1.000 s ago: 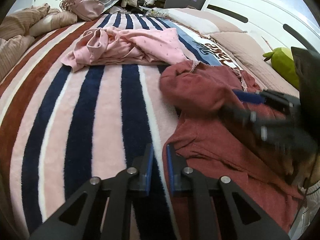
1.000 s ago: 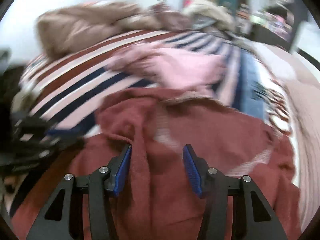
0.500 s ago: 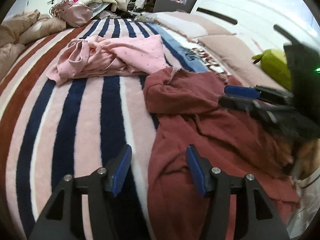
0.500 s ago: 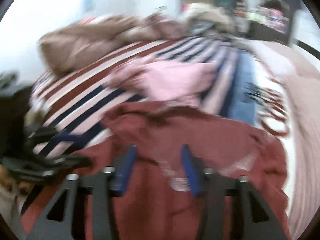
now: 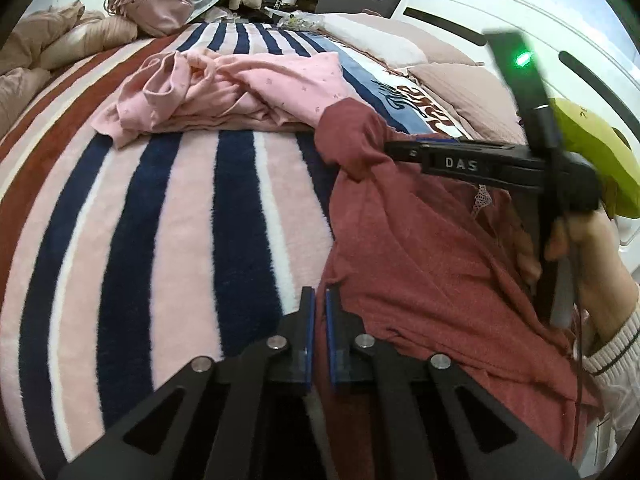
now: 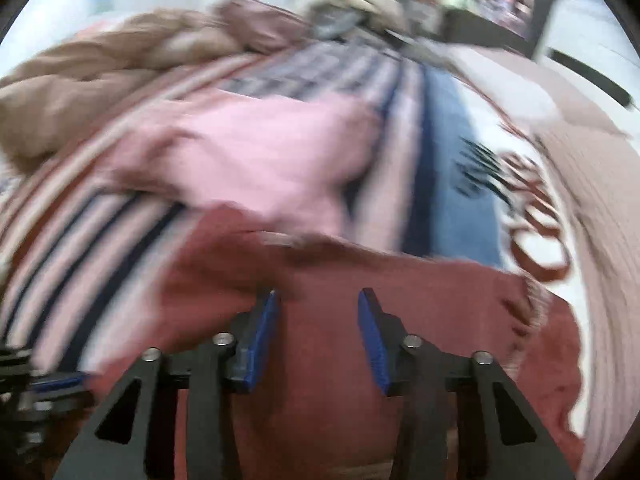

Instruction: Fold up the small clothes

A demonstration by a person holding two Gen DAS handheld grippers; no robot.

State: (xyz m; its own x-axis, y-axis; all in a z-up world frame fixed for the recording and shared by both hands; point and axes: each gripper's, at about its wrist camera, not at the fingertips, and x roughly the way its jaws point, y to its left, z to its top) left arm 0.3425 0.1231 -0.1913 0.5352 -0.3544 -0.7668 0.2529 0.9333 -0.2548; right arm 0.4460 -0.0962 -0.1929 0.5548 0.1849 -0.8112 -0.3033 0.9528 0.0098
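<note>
A dark red knit garment (image 5: pixel 420 264) lies crumpled on the striped blanket (image 5: pixel 180 220) at the right. My left gripper (image 5: pixel 318 300) is shut at its near left edge, and the cloth seems pinched between the pads. My right gripper (image 5: pixel 390 148) reaches in from the right at the garment's raised far fold. In the blurred right wrist view my right gripper (image 6: pixel 318 308) is open just over the red garment (image 6: pixel 320 380). A pink garment (image 5: pixel 224 88) lies bunched farther back; it also shows in the right wrist view (image 6: pixel 256 160).
Beige pillows (image 5: pixel 52 48) and a pink bag (image 5: pixel 160 12) sit at the far left. A white headboard (image 5: pixel 500 20) and a green plush toy (image 5: pixel 592 152) stand at the right. Cluttered shelves are behind the bed.
My left gripper opened half a second ago and has closed at the red garment's edge. My right gripper has moved up to the far fold, staying open.
</note>
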